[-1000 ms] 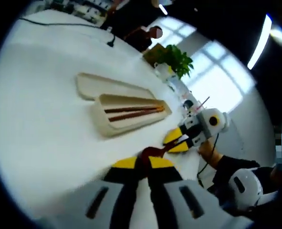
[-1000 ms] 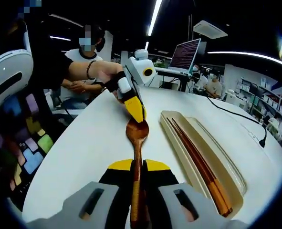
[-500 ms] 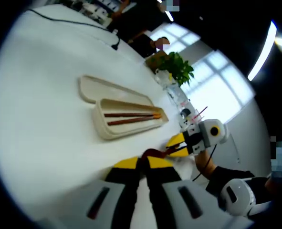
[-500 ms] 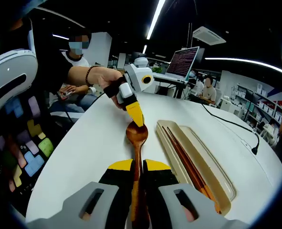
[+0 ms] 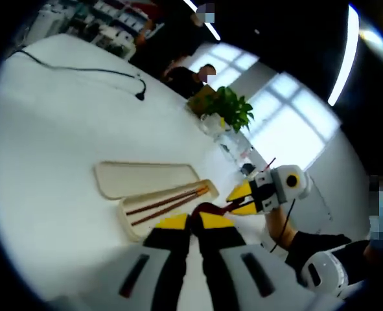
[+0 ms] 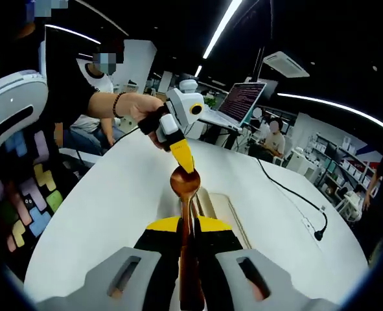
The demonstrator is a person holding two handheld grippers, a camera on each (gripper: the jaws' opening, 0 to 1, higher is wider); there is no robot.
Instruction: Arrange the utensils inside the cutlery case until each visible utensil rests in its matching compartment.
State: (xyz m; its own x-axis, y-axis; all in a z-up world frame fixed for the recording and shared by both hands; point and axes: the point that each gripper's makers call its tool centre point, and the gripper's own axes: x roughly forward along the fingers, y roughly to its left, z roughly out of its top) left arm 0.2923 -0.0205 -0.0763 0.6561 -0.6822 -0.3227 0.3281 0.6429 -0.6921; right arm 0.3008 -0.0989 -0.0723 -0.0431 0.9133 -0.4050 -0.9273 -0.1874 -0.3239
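Both claws held the spoon (image 6: 185, 183): right claw (image 6: 185, 227) clamped its stiff, light handle, left claw (image 6: 183, 157) pinched the smooth bowl ahead.

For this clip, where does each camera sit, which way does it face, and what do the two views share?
Left gripper view: rides the left tongs, shut on the brown wooden spoon's bowl end; faces the beige cutlery case holding brown chopsticks, the right tongs and a sleeve.
Right gripper view: rides the right tongs, shut on the spoon handle; faces the left tongs and a hand.
Shared: spoon, case, white table, both tongs.
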